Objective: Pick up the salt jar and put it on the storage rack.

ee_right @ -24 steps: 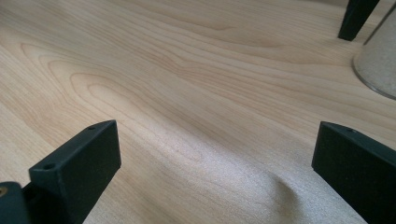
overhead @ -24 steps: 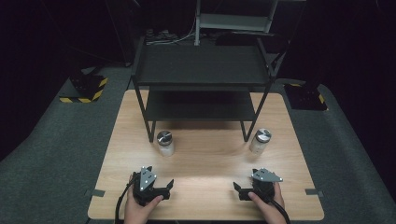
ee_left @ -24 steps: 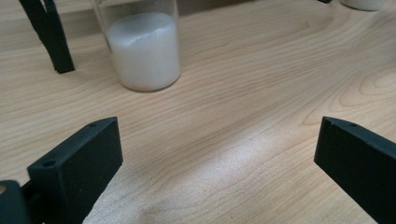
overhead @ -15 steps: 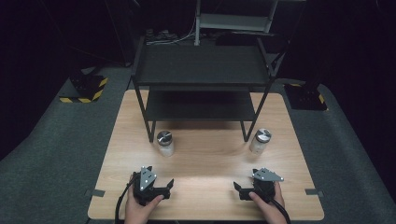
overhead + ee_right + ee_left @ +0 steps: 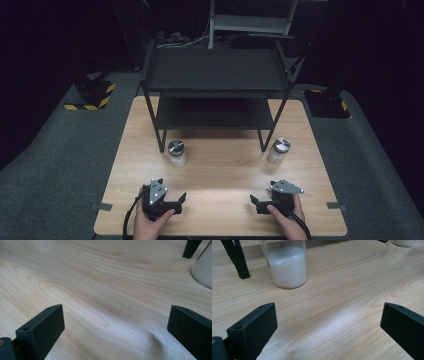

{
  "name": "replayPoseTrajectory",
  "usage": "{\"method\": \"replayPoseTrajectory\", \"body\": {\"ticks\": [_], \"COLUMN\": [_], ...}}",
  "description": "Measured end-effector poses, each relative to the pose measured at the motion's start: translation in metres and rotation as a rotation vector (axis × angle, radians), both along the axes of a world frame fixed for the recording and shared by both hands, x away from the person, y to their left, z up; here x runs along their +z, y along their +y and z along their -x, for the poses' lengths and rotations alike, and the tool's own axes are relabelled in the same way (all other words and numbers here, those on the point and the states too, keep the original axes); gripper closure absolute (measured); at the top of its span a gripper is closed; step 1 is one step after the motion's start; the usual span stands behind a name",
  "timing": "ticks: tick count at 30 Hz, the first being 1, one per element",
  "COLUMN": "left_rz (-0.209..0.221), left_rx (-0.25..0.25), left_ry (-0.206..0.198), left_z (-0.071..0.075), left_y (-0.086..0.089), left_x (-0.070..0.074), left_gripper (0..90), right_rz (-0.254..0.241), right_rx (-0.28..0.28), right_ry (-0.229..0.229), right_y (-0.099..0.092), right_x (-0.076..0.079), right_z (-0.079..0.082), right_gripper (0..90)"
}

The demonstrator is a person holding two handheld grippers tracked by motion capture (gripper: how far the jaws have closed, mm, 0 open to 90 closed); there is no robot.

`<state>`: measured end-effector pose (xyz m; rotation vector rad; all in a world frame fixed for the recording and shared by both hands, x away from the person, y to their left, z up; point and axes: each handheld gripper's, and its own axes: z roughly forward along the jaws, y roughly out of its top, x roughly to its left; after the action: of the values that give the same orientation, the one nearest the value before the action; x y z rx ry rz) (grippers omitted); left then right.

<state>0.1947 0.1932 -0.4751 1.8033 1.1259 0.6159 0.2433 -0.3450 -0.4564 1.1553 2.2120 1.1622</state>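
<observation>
In the left gripper view the jar loses its lid past the top edge; the right gripper view clips the other jar at the side.

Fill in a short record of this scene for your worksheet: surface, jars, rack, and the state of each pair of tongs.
surface: wooden table
left jar: white contents, metal lid, upright by the rack's front left leg
right jar: same kind, upright by the front right leg
rack: black, two shelves, at the table's far side
left tongs: open, nothing held
right tongs: open, nothing held

Black shelf rack on wooden table
</observation>
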Motion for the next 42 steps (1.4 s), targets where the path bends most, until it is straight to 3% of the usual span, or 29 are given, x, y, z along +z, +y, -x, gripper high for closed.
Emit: {"method": "replayPoseTrajectory", "body": {"ticks": [8, 13, 25, 35, 42], "left_rz": [0.014, 0.016, 0.026, 0.013, 0.038], "left_rx": [-0.014, -0.021, 0.028, 0.079, 0.111], "left_ry": [-0.017, -0.053, -0.097, -0.102, -0.088], "left_z": [0.002, 0.004, 0.000, -0.024, -0.044], "left_y": [0.002, 0.002, 0.000, -0.006, -0.008], "left_x": [-0.002, 0.003, 0.011, 0.008, 0.000], "left_gripper": [1.1, 1.1, 1.0, 0.9, 1.4], "right_rz": [-0.003, -0.010, -0.014, -0.017, -0.026], "right_rx": [0.005, -0.005, 0.004, 0.004, 0.000], "right_ry": [0.003, 0.005, 0.003, 0.007, 0.008], "right_y": [-0.001, -0.001, -0.003, -0.003, -0.005], "right_x": [0.000, 0.000, 0.000, 0.000, -0.001], "right_z": [-0.001, 0.000, -0.001, -0.001, -0.001], "right_gripper": [1.0, 0.9, 0.9, 0.9, 0.9]}}
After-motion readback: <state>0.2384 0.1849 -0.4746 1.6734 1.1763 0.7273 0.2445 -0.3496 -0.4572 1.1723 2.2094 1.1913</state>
